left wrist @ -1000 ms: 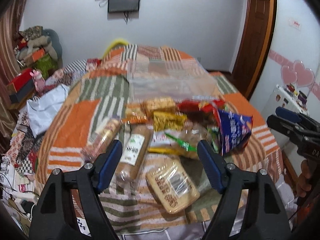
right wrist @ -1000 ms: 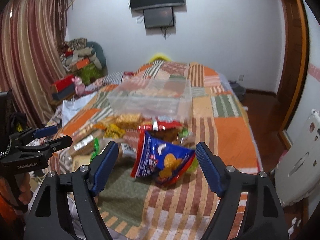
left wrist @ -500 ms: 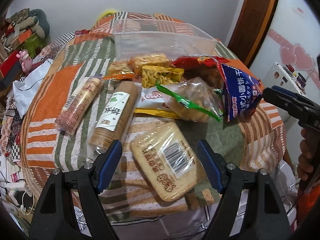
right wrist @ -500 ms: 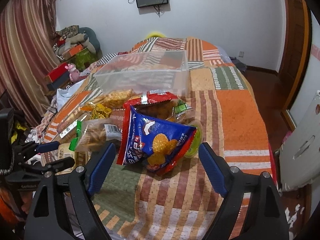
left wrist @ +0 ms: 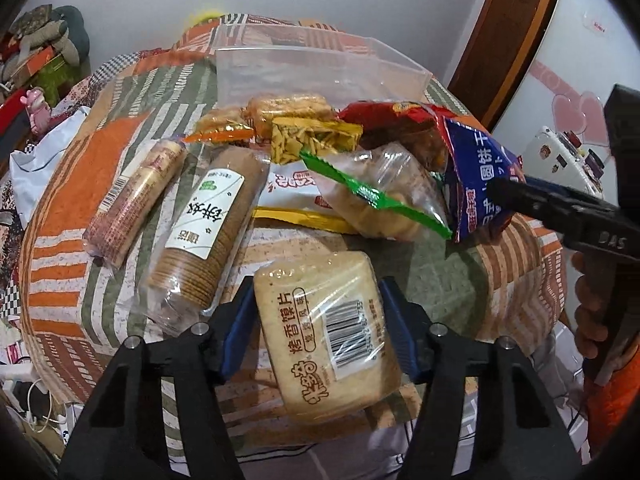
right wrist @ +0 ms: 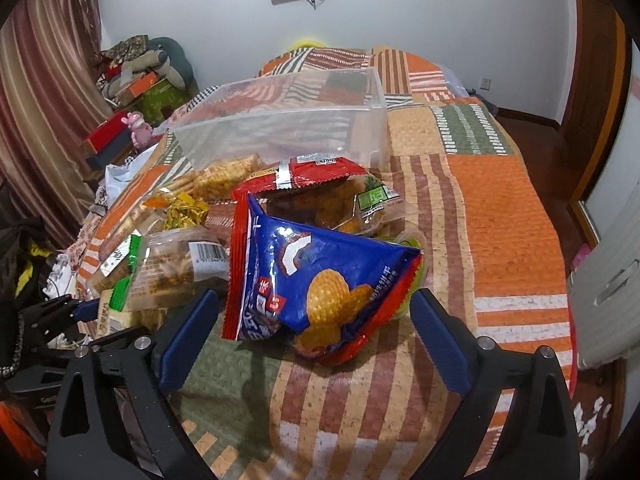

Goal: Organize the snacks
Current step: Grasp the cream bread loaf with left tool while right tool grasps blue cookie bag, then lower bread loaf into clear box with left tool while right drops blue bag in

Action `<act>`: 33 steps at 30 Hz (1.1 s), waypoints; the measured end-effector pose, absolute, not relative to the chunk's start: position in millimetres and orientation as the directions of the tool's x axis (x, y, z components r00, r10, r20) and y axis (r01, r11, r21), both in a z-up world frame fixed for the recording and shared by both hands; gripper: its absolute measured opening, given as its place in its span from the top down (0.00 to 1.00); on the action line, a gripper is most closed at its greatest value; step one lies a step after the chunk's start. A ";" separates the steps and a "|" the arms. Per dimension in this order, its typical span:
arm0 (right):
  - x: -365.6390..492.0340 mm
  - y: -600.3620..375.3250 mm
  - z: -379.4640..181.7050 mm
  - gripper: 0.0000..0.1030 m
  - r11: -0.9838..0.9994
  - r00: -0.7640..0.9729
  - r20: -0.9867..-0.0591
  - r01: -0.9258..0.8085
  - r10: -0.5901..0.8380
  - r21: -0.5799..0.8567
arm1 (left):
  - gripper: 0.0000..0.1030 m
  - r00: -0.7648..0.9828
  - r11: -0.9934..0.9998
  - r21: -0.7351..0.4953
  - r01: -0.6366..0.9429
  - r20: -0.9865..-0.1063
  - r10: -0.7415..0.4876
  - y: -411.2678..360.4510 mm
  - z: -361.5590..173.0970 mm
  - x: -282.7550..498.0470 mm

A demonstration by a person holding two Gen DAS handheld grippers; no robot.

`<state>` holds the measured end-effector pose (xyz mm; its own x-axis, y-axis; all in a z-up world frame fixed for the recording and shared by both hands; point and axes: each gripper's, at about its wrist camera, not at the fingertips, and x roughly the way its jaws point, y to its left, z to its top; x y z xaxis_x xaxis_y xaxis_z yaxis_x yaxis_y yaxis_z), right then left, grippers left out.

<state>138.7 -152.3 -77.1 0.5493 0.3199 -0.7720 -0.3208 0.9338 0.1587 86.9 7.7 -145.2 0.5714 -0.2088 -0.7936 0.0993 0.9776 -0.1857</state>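
Where the glare lets up, can read 烤香馍片 on the flat cracker pack (left wrist: 332, 344), next to a barcode. Lies at the near edge of the bed (left wrist: 60, 184), right between the pads of the left tongs (left wrist: 316, 296), closing in now and seemingly just short of pressing. Shows 圆饼干 on the blue snack bag (right wrist: 320, 272), between the wide right tongs (right wrist: 314, 296), opening more, gripping nothing. Stands behind the snack pile: clear box (right wrist: 280, 128). Lower and closer to the snacks than a second ago, both tongs.
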 end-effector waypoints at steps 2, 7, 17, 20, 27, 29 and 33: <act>144.9 -151.6 -82.1 0.06 0.934 0.534 -0.782 -0.317 0.321 0.167 | 0.42 0.574 0.976 -0.195 0.095 -0.791 -0.213 10.0 -144.0 88.2; 149.6 -155.1 -87.3 0.13 0.930 0.530 -0.776 -0.308 0.342 0.200 | 0.43 0.593 0.976 -0.201 0.085 -0.777 -0.212 14.2 -137.7 87.1; 142.4 -163.9 -73.0 0.42 0.912 0.561 -0.727 -0.331 0.395 0.241 | 0.47 0.669 0.980 -0.191 0.056 -0.722 -0.178 20.6 -111.7 86.5; 140.7 -164.8 -66.8 0.43 0.910 0.576 -0.712 -0.339 0.402 0.239 | 0.47 0.689 0.981 -0.184 0.056 -0.704 -0.171 21.7 -101.7 87.9; 139.3 -166.9 -43.2 0.43 0.909 0.623 -0.670 -0.351 0.405 0.222 | 0.47 0.738 0.984 -0.173 0.041 -0.659 -0.146 28.6 -76.0 94.9; 140.9 -167.5 -36.3 0.43 0.908 0.634 -0.657 -0.355 0.408 0.221 | 0.47 0.754 0.986 -0.161 0.042 -0.643 -0.138 30.3 -67.1 98.5; 145.8 -167.7 -22.5 0.43 0.906 0.658 -0.628 -0.363 0.415 0.219 | 0.47 0.777 0.987 -0.157 0.044 -0.616 -0.132 33.0 -51.0 108.2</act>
